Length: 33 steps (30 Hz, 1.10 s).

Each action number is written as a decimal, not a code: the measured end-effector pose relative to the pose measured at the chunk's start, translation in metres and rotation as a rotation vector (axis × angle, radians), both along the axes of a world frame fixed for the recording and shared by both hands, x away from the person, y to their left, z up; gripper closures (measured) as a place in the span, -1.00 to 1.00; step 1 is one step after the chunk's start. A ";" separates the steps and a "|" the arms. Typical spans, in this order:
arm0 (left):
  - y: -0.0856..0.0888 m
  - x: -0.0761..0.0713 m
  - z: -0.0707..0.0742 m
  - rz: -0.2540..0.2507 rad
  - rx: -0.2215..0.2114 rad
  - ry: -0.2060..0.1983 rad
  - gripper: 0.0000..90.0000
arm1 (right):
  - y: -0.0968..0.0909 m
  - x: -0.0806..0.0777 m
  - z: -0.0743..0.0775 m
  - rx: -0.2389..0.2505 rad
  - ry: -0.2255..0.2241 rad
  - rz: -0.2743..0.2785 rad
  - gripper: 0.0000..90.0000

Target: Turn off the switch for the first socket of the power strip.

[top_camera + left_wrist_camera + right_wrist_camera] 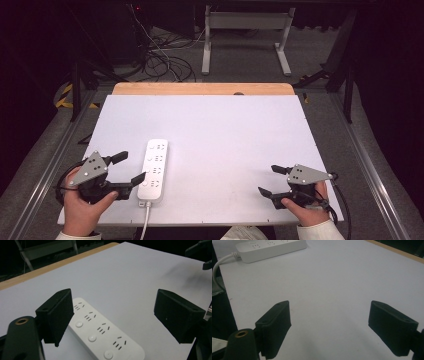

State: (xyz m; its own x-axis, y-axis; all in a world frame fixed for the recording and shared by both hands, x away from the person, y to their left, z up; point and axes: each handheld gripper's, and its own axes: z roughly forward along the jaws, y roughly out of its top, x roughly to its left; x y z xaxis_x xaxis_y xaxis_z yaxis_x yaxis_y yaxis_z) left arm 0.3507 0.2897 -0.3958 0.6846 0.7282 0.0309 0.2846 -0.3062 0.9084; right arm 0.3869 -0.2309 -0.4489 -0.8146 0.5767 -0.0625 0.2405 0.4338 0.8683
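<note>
In the high view, a white power strip (153, 170) lies on the white table top (225, 130) in the lower left of the frame, its long side running up and down the picture and its white cord (145, 222) leaving its lower end over the near table edge. The left gripper (131, 167) sits at the lower left, held in the person's left hand (82, 210); its jaws stand wide apart, pointing toward the strip, with the lower jaw tip touching or just at the strip's left side and the upper one just beside it. The right gripper (270, 180) is at the lower right, held in the right hand (305, 207), its jaws also apart and pointing left over bare table, well apart from the strip. A wooden edge (202, 88) shows along the table's far side.

In the left gripper view, the gripper (113, 315) has its two black jaws spread wide at left and right of the frame. The power strip (100, 332) lies at the lower middle, running under the left jaw, its sockets and round buttons facing up. The other gripper (200, 252) shows dimly in the upper right corner.

In the right gripper view, the gripper (329, 325) holds its jaws wide apart over empty white table. The power strip (270, 248) lies in the upper left of the frame, its cord (219, 267) curving down the left edge.
</note>
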 end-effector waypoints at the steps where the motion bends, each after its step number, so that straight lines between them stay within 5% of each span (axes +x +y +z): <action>1: 0.004 -0.001 -0.001 0.001 -0.002 0.000 -0.68 | 0.000 0.000 0.000 -0.003 -0.001 0.000 -0.60; 9: 0.026 -0.004 -0.018 0.024 -0.029 -0.035 -0.75 | -0.001 0.001 -0.001 0.006 0.000 -0.001 -0.62; 33: 0.046 -0.004 -0.075 0.029 -0.025 0.009 -0.87 | -0.012 0.004 -0.012 0.035 0.024 -0.013 -0.71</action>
